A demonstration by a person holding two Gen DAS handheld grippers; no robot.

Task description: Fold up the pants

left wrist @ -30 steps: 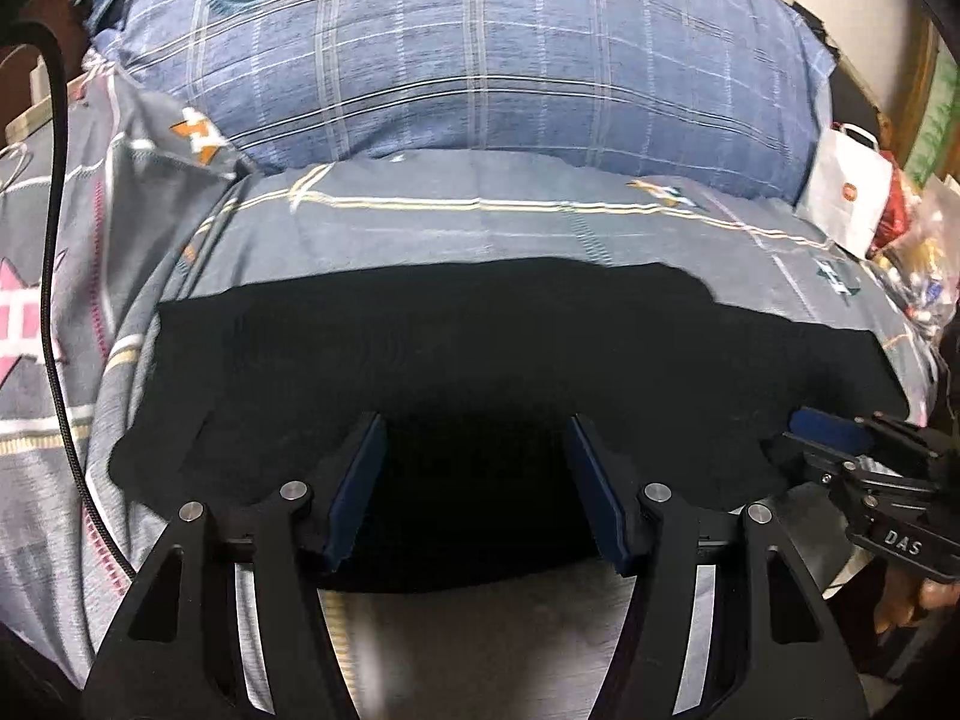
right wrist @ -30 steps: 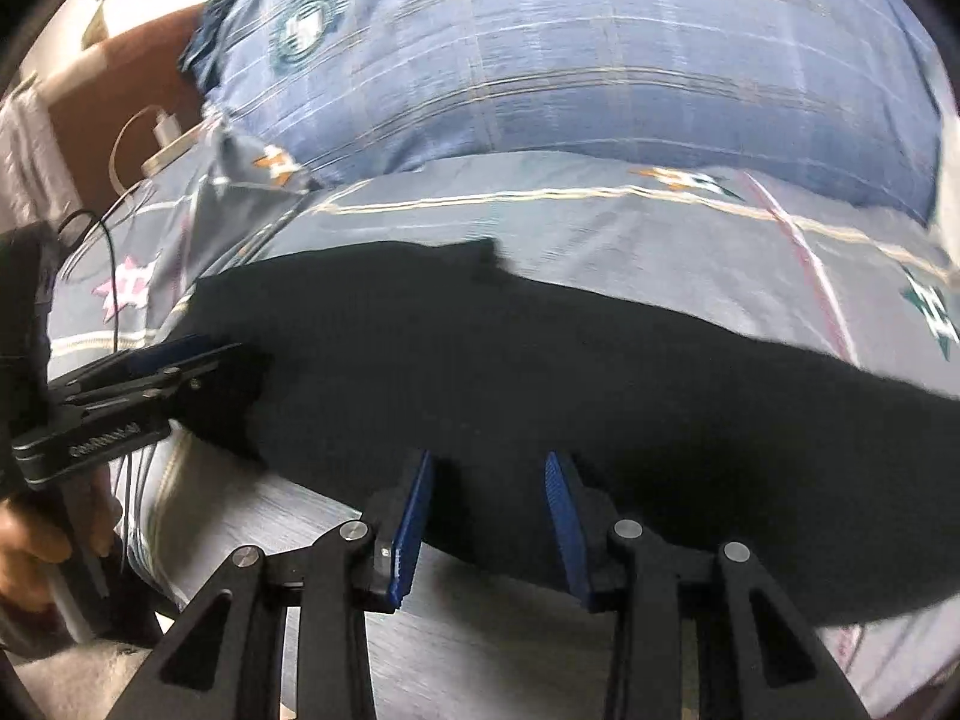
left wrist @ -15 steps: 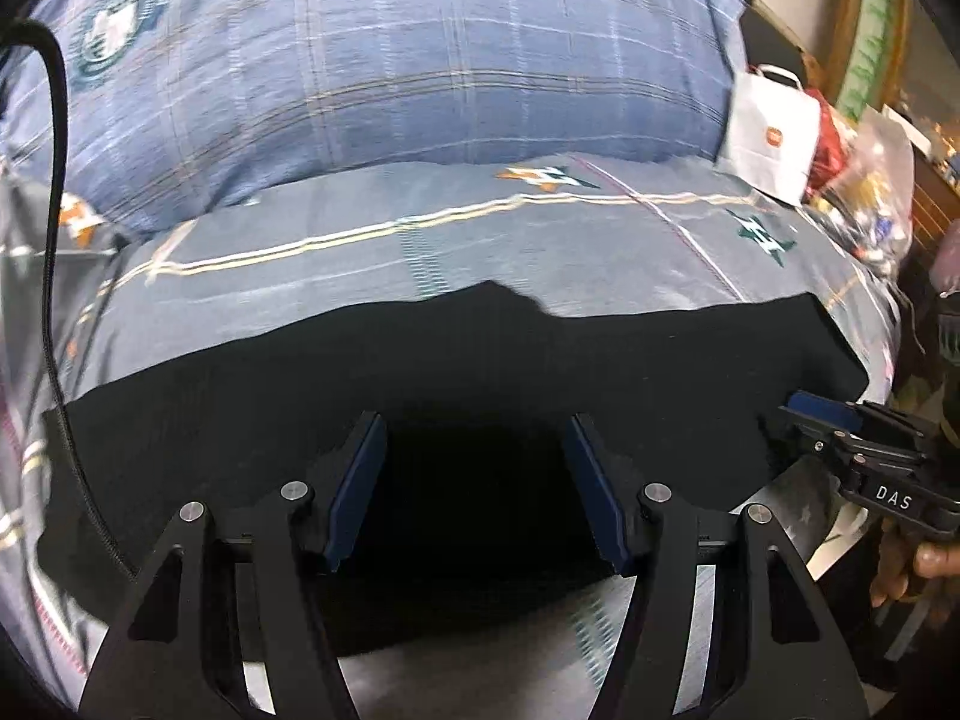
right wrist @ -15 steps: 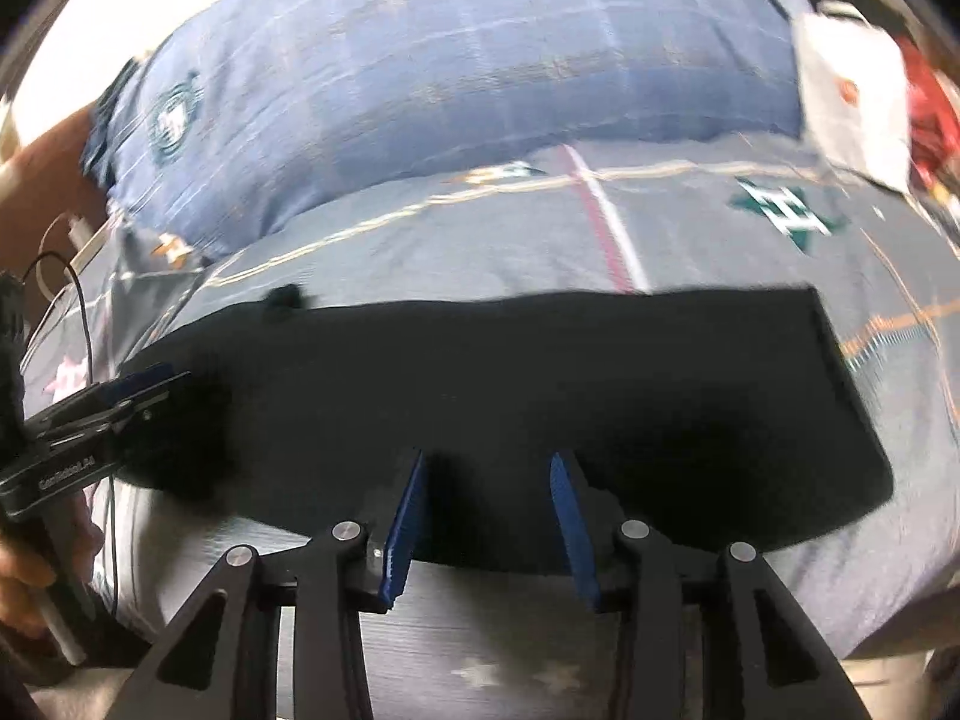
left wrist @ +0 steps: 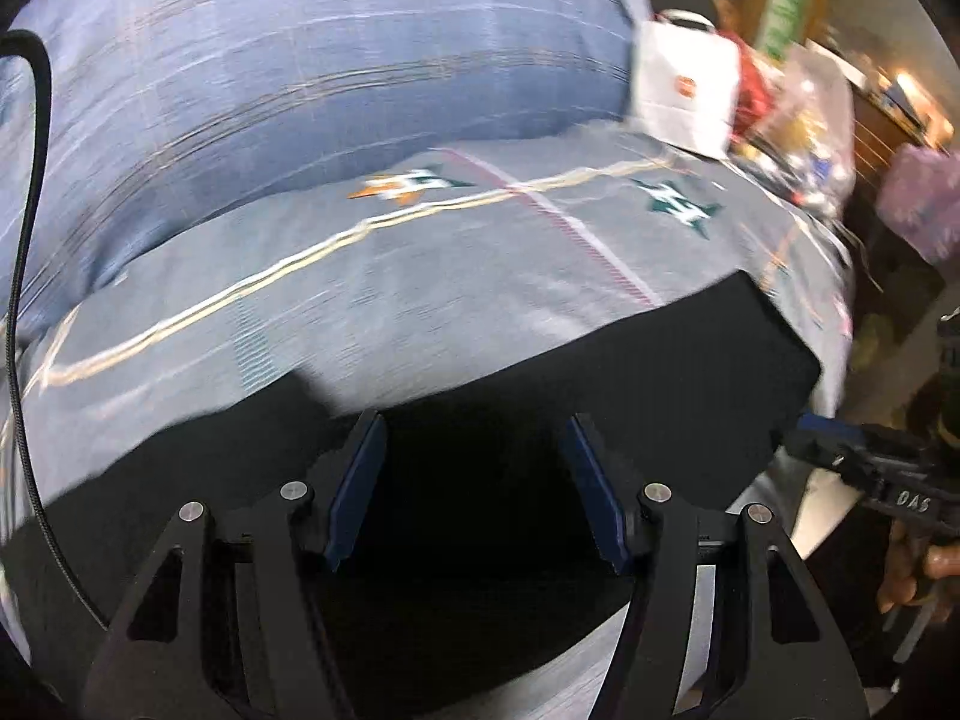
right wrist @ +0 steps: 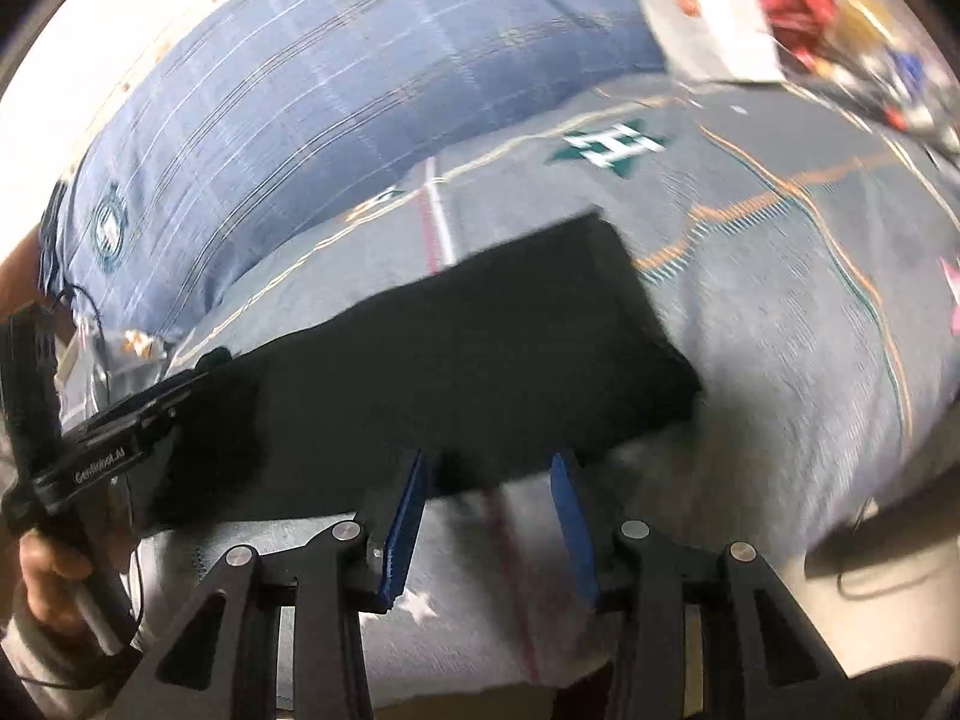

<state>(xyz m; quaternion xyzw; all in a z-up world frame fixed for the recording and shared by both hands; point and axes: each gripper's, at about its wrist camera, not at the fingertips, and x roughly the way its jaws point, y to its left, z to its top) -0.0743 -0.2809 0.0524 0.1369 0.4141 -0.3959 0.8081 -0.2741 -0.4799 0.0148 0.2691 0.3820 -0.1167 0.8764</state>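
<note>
Both views swung rightward; only right wrist shows pants' [right wrist: 480, 354] end.

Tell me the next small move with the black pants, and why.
Probably ease the right gripper forward and close on the black pants' near hem: its jaws stand open just short of that edge, while the left gripper, also open, already straddles the cloth on the grey bedspread.

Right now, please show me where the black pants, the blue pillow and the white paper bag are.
black pants [right wrist: 480, 360]: right wrist view, middle of the flat cloth.
blue pillow [left wrist: 300, 78]: left wrist view, its checked front.
white paper bag [left wrist: 684, 90]: left wrist view, its front face.
</note>
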